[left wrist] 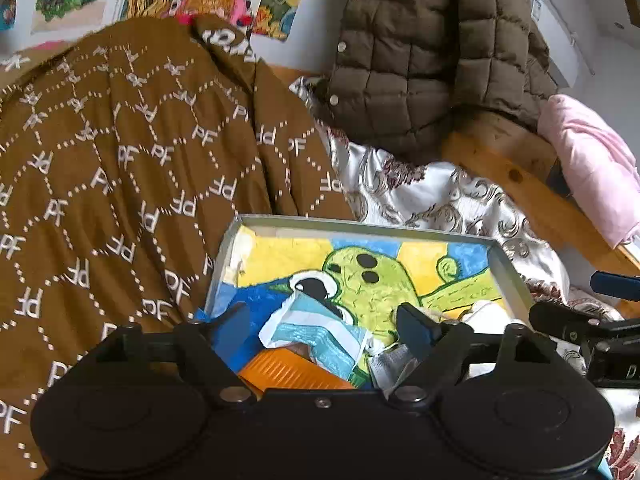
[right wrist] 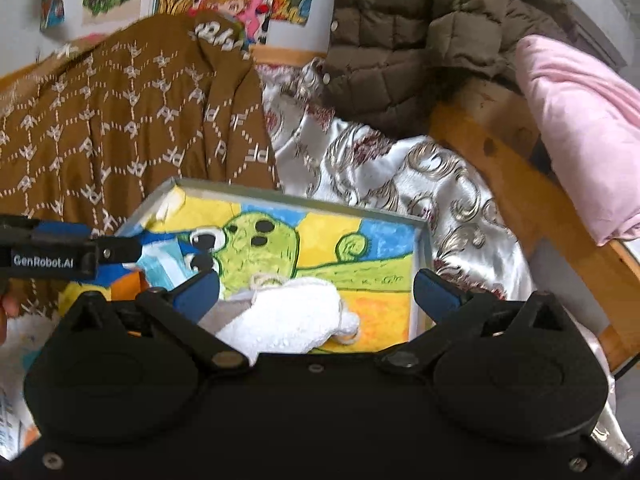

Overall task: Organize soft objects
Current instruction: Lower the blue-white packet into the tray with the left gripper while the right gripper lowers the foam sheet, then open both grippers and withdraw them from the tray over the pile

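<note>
Two grippers hang over a shallow box whose bottom carries a bright cartoon drawing, and both stand wide with nothing between the jaws. The left gripper is above a blue-and-white striped cloth that lies crumpled at the box's near left side, partly over an orange thing I cannot identify; the right gripper is above a white fluffy cloth lying loose on the box floor near the front edge. So the soft things appear to be in the box already, though neither is laid flat. The chief risk, as I judge it, is a snag: the white cloth has a loop of string sitting close to the right gripper's left finger, and a finger catching it on the way out could drag the cloth back over the rim. The two tools are also close together, so a careless swing might knock one against the other or tip the light box off the slippery patterned bedspread. The left view alone shows the striped cloth clearly and the orange thing beneath it; the right view alone shows the whole white cloth, which in the left view is only a pale sliver behind a finger, and a bit of the person's hand at the left edge.
</note>
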Tool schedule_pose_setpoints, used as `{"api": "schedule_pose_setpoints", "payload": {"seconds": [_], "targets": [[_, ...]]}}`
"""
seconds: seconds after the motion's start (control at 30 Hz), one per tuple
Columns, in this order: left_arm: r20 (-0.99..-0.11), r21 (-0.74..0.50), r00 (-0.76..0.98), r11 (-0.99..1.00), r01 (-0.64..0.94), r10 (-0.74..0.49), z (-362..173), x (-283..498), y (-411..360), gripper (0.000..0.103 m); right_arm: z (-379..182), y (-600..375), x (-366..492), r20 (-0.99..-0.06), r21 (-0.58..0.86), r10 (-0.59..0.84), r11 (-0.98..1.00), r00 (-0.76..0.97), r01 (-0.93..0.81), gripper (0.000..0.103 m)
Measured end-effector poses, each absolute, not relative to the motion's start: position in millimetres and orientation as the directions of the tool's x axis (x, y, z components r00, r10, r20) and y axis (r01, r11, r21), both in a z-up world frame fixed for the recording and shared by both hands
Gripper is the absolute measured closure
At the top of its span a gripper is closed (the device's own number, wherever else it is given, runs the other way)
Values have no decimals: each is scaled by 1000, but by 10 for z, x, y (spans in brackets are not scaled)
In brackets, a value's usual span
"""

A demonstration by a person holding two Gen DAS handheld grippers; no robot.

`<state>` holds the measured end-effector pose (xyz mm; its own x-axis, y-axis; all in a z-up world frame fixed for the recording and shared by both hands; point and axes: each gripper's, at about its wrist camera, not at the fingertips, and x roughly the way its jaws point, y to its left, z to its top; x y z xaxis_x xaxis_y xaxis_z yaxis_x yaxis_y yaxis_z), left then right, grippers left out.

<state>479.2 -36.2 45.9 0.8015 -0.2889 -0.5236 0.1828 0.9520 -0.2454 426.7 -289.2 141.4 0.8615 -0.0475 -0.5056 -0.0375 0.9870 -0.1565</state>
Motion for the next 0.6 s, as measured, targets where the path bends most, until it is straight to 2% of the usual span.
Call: {"api": "schedule_pose_setpoints", "payload": {"seconds": [0.17, 0.27, 0.6], "targets": [[-487, -229, 823, 952, 204, -293, 653, 4592, -292, 15, 1607, -2952, 4032, -466, -123, -51, 992, 883, -8, 1], [-450, -210, 846, 954, 212, -287, 773, 4402, -243, 9, 1706, -2984, 3879, -454, -103, -53, 995, 889, 7, 1], [-344, -117, 899, 962, 246, -272, 941, 3646, -111, 7, 2028, -3008, 3226, -393, -40, -6, 999, 919, -11, 1]]}}
